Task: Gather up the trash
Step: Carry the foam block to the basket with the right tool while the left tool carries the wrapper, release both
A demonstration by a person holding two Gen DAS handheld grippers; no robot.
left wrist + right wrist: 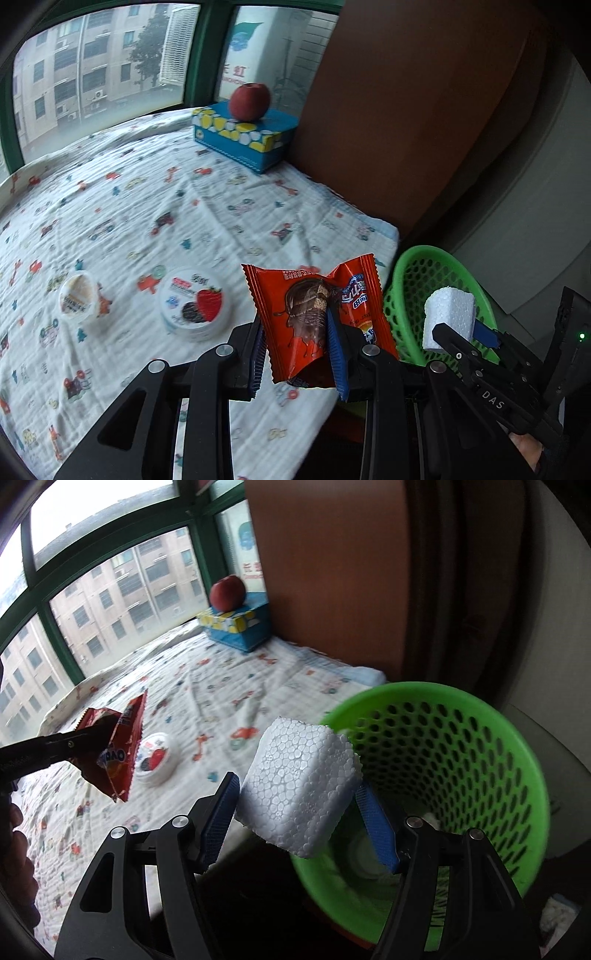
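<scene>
We've got the left gripper [297,347] clamped on a red snack wrapper [317,317], the right gripper [299,812] pinching a foam block [299,782] over the green basket [480,738]. Beyond, two lidded cups [195,302] sit on the car-print bedsheet [184,206]; farthest, an apple [249,100] tops a blue box [245,136] by the window [99,66].

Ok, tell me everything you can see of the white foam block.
The white foam block is a chunky piece of expanded polystyrene, with a beaded, pebbly surface and rounded, slightly crumbled edges. It is tilted, clear of the bed, clamped between the blue-padded fingers of the right gripper. It sits at the near rim of the green perforated basket, not yet inside. Nothing else touches it.
</scene>
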